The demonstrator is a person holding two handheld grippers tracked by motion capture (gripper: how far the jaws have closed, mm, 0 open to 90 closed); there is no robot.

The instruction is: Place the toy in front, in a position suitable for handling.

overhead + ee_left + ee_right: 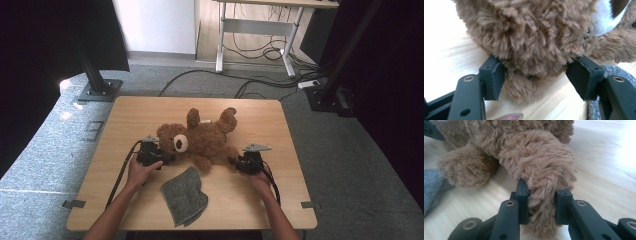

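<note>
High view: a brown teddy bear (200,137) lies on its back in the middle of the wooden surface (125,115). A grey cloth (184,196) lies just in front of the bear. The left gripper (167,159) sits at the bear's head, the right gripper (232,161) at its other side.

Left gripper view: the fingers (492,76) stand wide around the bear's head, touching its fur on both sides.

Right gripper view: the fingers (522,201) pinch one furry limb of the bear.
</note>
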